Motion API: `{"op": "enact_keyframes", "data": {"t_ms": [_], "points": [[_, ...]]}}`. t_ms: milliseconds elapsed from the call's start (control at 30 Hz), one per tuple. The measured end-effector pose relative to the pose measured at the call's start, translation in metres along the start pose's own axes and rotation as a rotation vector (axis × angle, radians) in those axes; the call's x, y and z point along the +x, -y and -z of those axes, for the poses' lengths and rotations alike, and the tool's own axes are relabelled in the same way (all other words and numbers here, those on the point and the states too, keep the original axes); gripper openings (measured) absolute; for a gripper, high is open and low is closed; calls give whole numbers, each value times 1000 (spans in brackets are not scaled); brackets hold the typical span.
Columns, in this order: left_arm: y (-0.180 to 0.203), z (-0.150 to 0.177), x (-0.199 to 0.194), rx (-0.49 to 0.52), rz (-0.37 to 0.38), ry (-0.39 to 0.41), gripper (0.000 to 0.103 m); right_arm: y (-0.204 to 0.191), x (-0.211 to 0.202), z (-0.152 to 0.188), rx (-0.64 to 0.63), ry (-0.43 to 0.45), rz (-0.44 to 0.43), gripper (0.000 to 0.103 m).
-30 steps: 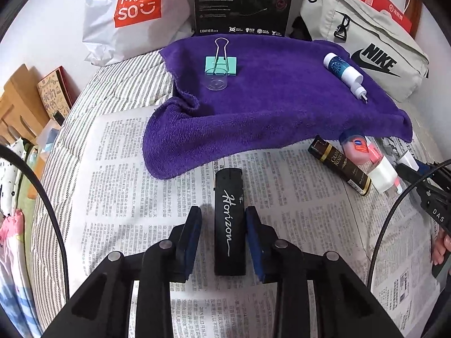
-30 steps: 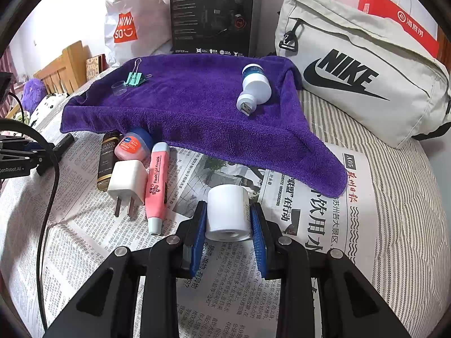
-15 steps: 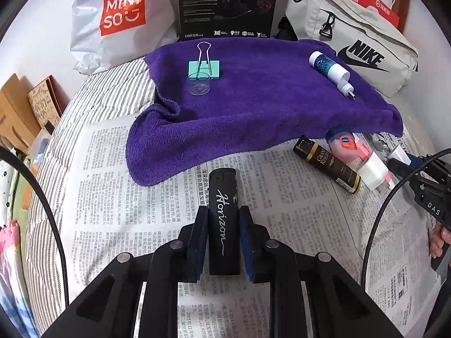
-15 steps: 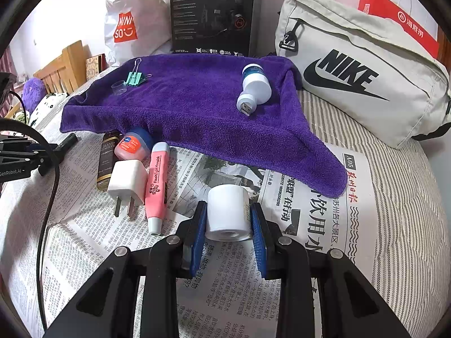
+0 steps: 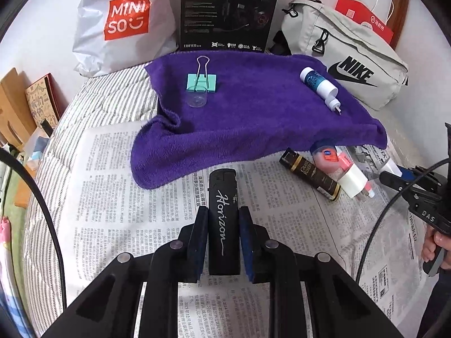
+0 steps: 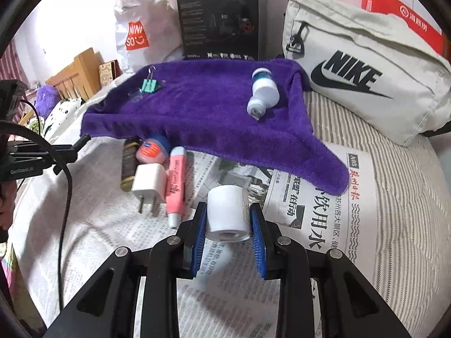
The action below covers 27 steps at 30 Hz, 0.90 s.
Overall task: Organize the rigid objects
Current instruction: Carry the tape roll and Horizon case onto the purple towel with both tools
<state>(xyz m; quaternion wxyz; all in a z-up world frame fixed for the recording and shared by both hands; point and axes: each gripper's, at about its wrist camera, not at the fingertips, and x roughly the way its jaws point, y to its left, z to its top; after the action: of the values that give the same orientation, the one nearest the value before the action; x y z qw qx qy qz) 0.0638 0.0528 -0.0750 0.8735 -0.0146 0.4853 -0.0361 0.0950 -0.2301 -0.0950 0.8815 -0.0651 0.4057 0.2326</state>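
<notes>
My left gripper (image 5: 223, 219) is shut on a black lighter (image 5: 223, 211) marked "Horizon", held above the newspaper (image 5: 112, 186). My right gripper (image 6: 227, 219) is shut on a white tape roll (image 6: 227, 214), lifted off the newspaper (image 6: 318, 225). A purple towel (image 5: 253, 121) carries a green binder clip (image 5: 201, 81), a small clear cup (image 5: 196, 98) and a white and blue bottle (image 5: 318, 84). The towel (image 6: 208, 121) and bottle (image 6: 265, 90) also show in the right wrist view.
On the newspaper lie a dark tube (image 6: 128, 166), a pink jar (image 6: 152, 150), a white plug adapter (image 6: 149, 183) and a pink pen (image 6: 174, 186). A Nike bag (image 6: 366, 84), a black box (image 5: 228, 11) and a Miniso bag (image 5: 124, 22) stand behind the towel.
My left gripper closed on the black lighter and raised it. My right gripper lifted the tape roll off the newspaper and moved closer to the towel.
</notes>
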Motion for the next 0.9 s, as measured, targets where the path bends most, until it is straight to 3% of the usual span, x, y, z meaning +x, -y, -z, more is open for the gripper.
{"op": "enact_keyframes", "data": {"t_ms": [500, 900], "points": [[-6, -23, -19, 8, 22, 48, 21, -7, -15, -25, -21, 19, -4, 30], [-14, -58, -10, 16, 25, 52, 21, 12, 6, -76, 4, 20, 15, 30]]}}
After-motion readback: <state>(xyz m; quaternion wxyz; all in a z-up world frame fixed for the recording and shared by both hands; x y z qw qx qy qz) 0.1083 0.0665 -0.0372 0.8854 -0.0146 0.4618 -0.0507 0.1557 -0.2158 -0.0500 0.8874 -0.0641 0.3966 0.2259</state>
